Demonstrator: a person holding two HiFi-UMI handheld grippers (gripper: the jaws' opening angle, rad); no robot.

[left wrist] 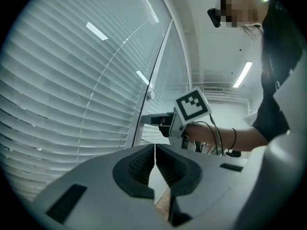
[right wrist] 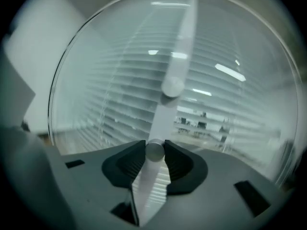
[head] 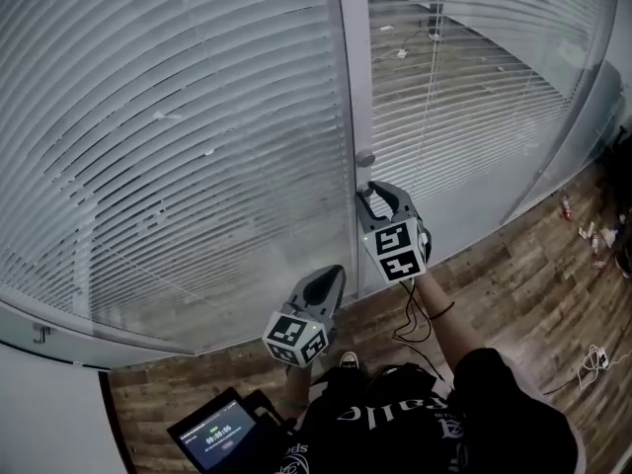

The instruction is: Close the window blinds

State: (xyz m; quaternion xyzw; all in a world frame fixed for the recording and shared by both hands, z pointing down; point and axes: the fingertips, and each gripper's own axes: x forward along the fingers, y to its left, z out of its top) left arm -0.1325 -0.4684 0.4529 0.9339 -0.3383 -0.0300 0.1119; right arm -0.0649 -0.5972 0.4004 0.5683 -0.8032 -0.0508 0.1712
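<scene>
Honestly, the small knob [right wrist: 154,151] for the blinds [head: 178,146] looks hard and slick, so the right gripper [right wrist: 154,147], jaws spread close around it, should pinch it squarely, while the left gripper [left wrist: 154,159] sits pressed together, empty.

Wood-plank floor [head: 523,275] runs beside a glazed wall [head: 474,205]; a pale frame post [head: 348,87] divides its panes; long ceiling lights [left wrist: 243,74] glow, perhaps fluorescent.
</scene>
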